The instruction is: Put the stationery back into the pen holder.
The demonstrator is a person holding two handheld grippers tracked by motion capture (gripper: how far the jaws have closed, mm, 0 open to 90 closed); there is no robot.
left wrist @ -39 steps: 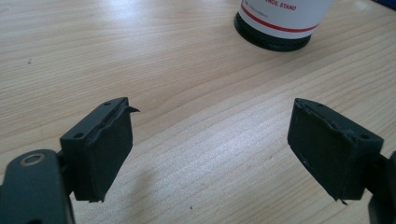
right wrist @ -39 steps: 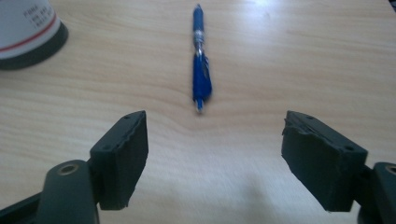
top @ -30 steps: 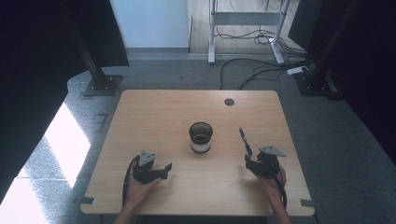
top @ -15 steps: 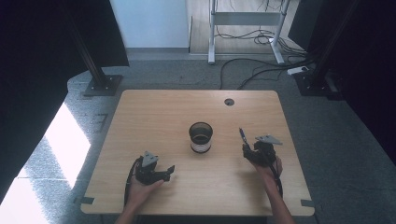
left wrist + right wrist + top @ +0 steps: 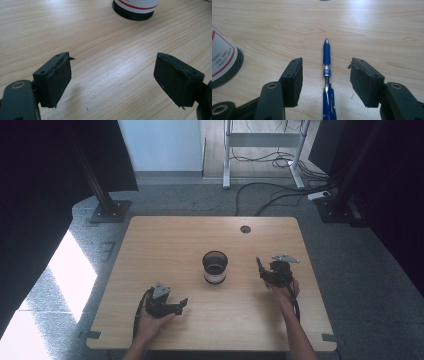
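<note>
**Right claw closing round pen**

Blue pen [image 5: 326,75] lies flat on desk [image 5: 165,245], btwn the jaws of right claw [image 5: 325,75], tip pointing away. Jaws approx half open, have just been closing; pads clear of pen both sides. Cup [image 5: 215,267] stands mid-desk, left of pen. Left claw [image 5: 112,77] wide, nothing in it, low over bare wood nr cup.

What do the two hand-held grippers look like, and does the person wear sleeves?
Both the left gripper and the right gripper are black, each topped by a grey three-cornered plate. Each has two blocky black jaws with flat rubber pads, frayed at the edges, fastened by round brass-coloured rivets. A black cable loops from the left one. The forearms are bare, without sleeves.
</note>
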